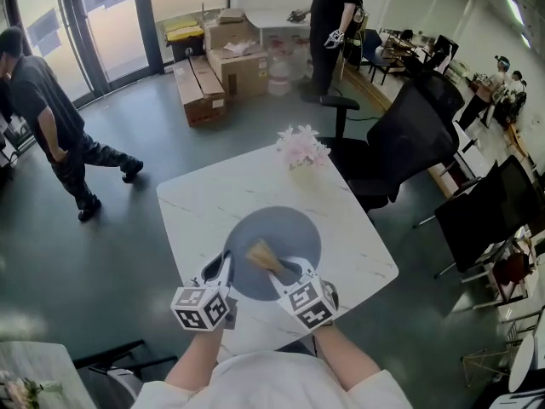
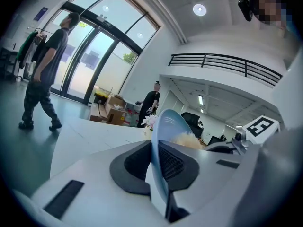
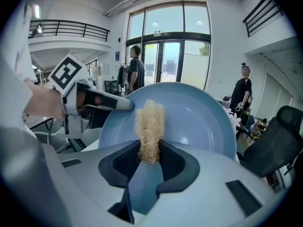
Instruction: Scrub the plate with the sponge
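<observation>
A round blue-grey plate (image 1: 281, 228) is held tilted over the white marble table (image 1: 204, 203). My left gripper (image 1: 223, 268) is shut on the plate's left rim; in the left gripper view the plate (image 2: 163, 136) stands edge-on between the jaws of the left gripper (image 2: 158, 163). My right gripper (image 1: 286, 271) is shut on a tan fibrous sponge (image 1: 263, 253) that lies against the plate's face. In the right gripper view the sponge (image 3: 150, 126) sticks up from the right gripper (image 3: 150, 157) in front of the plate (image 3: 199, 122), and the left gripper (image 3: 118, 104) pinches the rim at upper left.
A bunch of pale pink flowers (image 1: 302, 147) sits at the table's far edge. A black office chair (image 1: 400, 143) stands to the right of the table. Cardboard boxes (image 1: 221, 66) are on the floor beyond. One person (image 1: 43, 118) walks at left, another (image 1: 336, 24) stands at the back.
</observation>
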Action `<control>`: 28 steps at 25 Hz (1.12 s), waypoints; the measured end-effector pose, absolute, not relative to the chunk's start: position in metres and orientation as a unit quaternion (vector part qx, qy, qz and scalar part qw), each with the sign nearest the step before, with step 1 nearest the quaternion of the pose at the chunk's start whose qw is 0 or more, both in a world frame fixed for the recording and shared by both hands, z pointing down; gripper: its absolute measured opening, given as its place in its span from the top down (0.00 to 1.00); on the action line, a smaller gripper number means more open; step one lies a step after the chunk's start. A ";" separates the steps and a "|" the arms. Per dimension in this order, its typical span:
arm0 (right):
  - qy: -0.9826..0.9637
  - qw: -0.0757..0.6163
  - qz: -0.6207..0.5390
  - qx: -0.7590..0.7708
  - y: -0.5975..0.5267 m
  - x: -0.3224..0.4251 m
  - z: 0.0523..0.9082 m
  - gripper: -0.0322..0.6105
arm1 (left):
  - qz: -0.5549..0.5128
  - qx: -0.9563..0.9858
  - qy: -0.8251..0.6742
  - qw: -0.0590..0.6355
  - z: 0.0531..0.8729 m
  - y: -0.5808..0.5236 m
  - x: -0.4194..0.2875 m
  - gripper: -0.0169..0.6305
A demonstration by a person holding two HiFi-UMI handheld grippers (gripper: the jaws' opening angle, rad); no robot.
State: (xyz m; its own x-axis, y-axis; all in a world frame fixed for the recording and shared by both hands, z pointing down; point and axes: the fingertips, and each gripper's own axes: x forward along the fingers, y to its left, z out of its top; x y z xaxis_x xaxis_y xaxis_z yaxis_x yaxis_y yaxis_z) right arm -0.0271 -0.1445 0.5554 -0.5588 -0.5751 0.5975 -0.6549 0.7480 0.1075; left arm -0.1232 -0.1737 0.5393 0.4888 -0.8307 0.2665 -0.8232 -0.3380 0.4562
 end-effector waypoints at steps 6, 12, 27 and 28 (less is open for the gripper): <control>-0.857 0.325 0.067 0.395 -0.174 0.013 0.549 0.76 | -0.018 0.808 -0.512 0.292 0.544 -0.172 -0.129 0.91; -0.839 0.355 0.108 0.399 -0.150 0.041 0.579 0.76 | -0.031 0.800 -0.525 0.290 0.537 -0.183 -0.141 0.91; -0.883 0.338 0.037 0.323 -0.151 -0.037 0.550 0.76 | 0.005 0.823 -0.500 0.270 0.542 -0.168 -0.110 0.91; -0.882 0.337 0.032 0.328 -0.159 -0.033 0.546 0.76 | 0.006 0.823 -0.499 0.271 0.543 -0.166 -0.110 0.91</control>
State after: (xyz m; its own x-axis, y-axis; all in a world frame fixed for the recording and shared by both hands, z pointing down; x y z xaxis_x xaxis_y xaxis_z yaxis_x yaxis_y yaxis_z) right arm -0.0331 -0.1586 0.5462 -0.5568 -0.5574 0.6158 -0.6003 0.7825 0.1656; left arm -0.1101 -0.1663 0.5433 0.5019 -0.8179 0.2813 -0.8247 -0.3546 0.4405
